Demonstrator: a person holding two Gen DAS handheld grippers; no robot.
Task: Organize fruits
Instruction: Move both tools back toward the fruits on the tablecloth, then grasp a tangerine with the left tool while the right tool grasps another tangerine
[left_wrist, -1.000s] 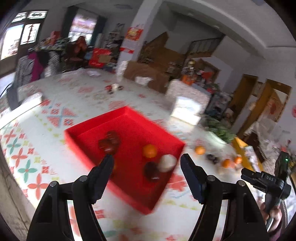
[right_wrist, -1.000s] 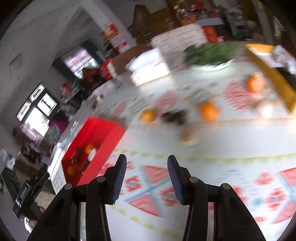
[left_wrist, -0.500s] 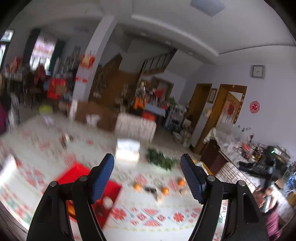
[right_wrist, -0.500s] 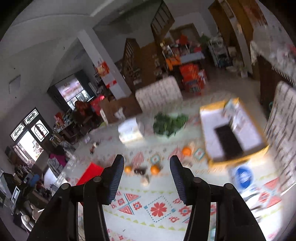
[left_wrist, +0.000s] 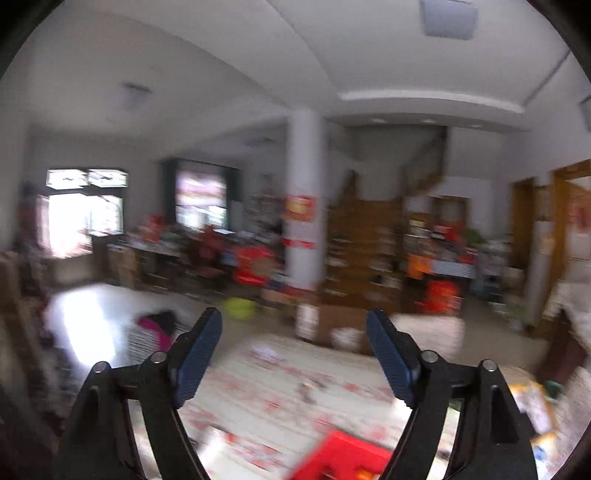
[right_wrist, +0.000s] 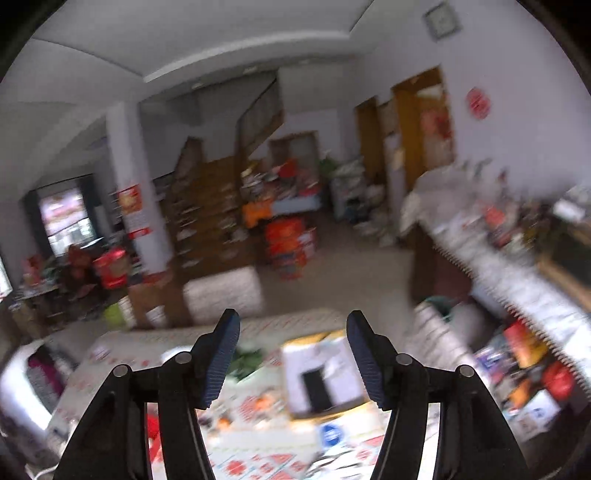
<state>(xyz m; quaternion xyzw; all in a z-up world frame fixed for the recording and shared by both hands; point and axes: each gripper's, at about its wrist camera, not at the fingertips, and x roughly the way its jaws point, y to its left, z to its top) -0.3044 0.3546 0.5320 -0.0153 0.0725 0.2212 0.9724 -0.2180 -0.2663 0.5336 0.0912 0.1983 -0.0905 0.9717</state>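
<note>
Both views are blurred by motion and look out high over the room. My left gripper (left_wrist: 293, 354) is open and empty, far above the table. A corner of the red tray (left_wrist: 343, 458) shows at the bottom edge of the left wrist view, with a bit of orange fruit (left_wrist: 364, 473) in it. My right gripper (right_wrist: 291, 356) is open and empty, also raised well above the patterned table (right_wrist: 258, 402). Small orange fruits (right_wrist: 223, 422) lie blurred on the cloth below it. A sliver of the red tray (right_wrist: 153, 432) shows behind the left finger.
A white and yellow box (right_wrist: 321, 373) and leafy greens (right_wrist: 245, 363) sit on the table. A white pillar (left_wrist: 304, 206), wooden stairs and cluttered shelves stand behind. A side counter (right_wrist: 517, 280) crowded with goods runs along the right.
Both grippers have lifted and tilted up away from the table. The red tray and fruits have slid from the middle to the bottom edge of both views. Both stay open.
</note>
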